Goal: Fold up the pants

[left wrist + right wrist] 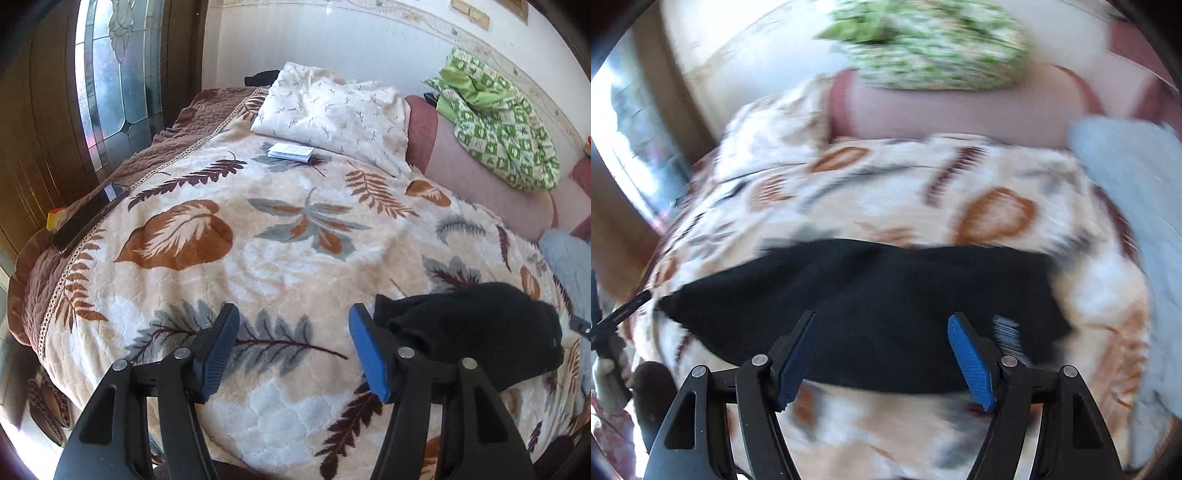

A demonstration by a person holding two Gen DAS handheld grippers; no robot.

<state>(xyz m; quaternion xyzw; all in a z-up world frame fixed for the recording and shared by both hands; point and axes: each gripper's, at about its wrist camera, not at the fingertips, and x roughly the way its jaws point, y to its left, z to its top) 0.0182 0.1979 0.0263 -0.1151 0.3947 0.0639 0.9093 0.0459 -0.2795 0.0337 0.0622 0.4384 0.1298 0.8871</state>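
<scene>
Pants, one black folded pair, lie near the bed's front edge. We count two grippers, left and right, both gaping, gripping nothing; one pillow sits at the far edge.

Folded black fabric pants lie on the cream leaf-print plush blanket near the bed's front edge, toward its right side. White paper booklet sits mid-blanket toward the head edge, just before the cream twig-print pillow. Black flat phone lies on the left edge. Green checked cloth bundle sits at the far right corner, light blue folded cloth on the right edge.
</scene>
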